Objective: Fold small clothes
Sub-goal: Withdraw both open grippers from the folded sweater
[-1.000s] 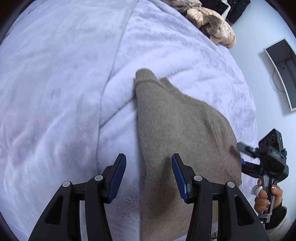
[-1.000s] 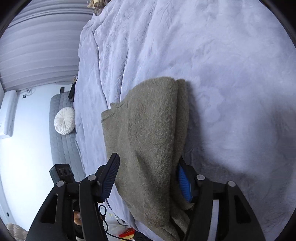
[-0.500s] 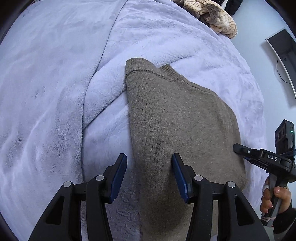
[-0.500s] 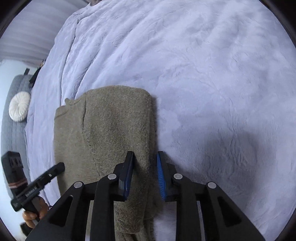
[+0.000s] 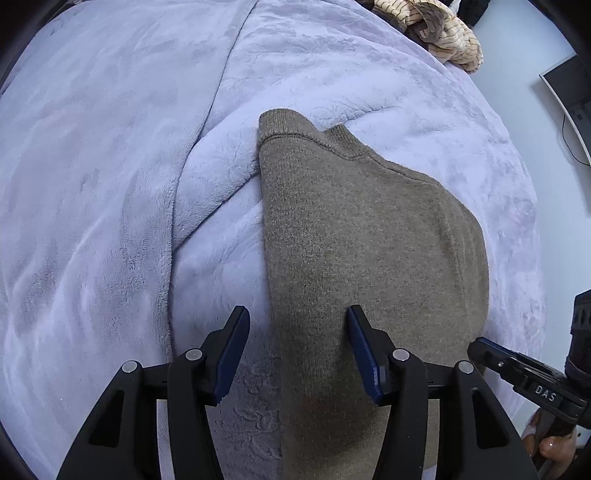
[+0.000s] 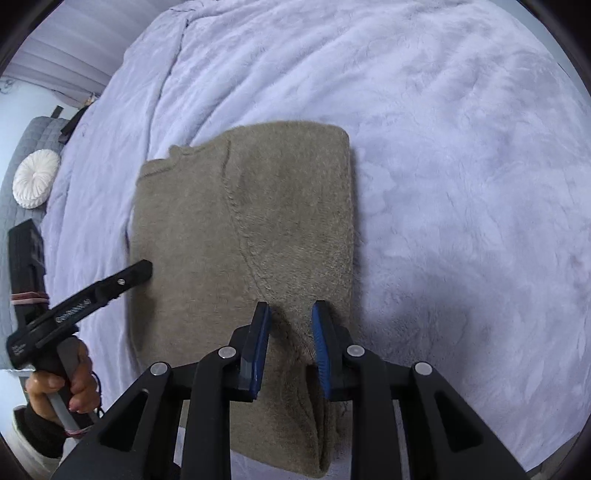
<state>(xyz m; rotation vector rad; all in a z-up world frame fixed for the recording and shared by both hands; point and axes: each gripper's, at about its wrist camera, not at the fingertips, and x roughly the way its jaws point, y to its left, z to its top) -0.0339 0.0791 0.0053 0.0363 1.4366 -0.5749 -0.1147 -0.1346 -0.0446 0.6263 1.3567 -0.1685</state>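
One brown knitted sweater (image 5: 369,236) lies folded lengthwise on a lilac plush blanket (image 5: 110,184) that covers the bed. Its collar points away from the cameras and its long sides are straight.

The right gripper (image 6: 290,343) points steeply down at the near right edge of the sweater. Its jaws are closing, and a raised ridge of the knit stands between the blue pads (image 6: 258,343); I cannot tell if they press it already.

The left gripper (image 5: 295,350) hangs over the sweater's left edge with its jaws opening, and the pads do not press the fabric.

Far on the blanket lies a beige striped garment (image 5: 443,33). Beside the bed, a white round cushion (image 6: 35,179) rests on a grey quilted seat (image 6: 22,147).
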